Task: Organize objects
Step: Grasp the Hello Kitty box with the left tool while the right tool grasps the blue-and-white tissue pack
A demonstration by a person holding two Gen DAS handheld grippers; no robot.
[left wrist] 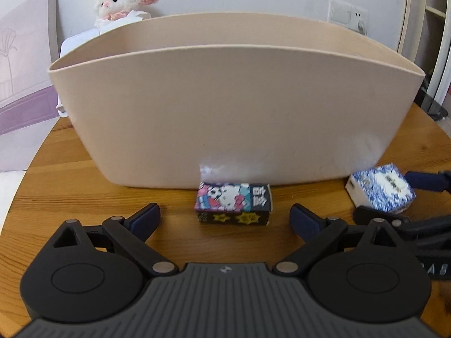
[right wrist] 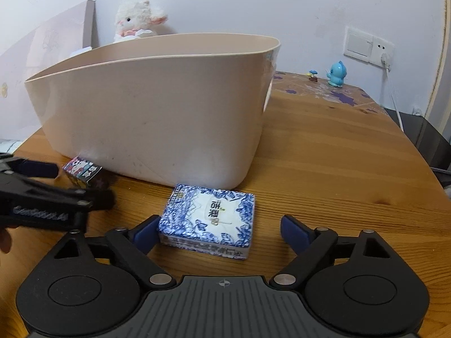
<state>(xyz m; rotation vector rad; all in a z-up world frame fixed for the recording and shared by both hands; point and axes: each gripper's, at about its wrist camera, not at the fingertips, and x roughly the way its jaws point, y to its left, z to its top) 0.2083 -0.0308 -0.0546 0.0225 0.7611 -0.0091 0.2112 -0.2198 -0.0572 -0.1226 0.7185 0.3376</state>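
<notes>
Your left gripper (left wrist: 225, 217) has its fingers spread wide with nothing between them; one small cartoon-printed box (left wrist: 233, 204) lies on the wooden table (left wrist: 42, 197) just ahead of the tips, centred on the gap. Your right gripper (right wrist: 218, 229) is also spread apart: one blue-and-white tissue pack (right wrist: 210, 222) lies flat between its fingers, the left pad against the pack's near-left corner, the right pad clear of it. That makes two loose items, one before each claw, with the cartoon box off to the left of your right claw.

Directly beyond both items stands one beige plastic bin (left wrist: 225, 112), its near wall just behind the cartoon box and the pack, blocking your view forward; you cannot see what it holds.

Farther off, behind the bin, one white plush lamb (right wrist: 138, 19) sits against the wall. Ahead and right of your right claw, one blue figurine (right wrist: 336, 73) and one tiny mushroom toy (right wrist: 312, 75) stand at the table's far edge, below a wall switch and socket (right wrist: 367, 45).
</notes>
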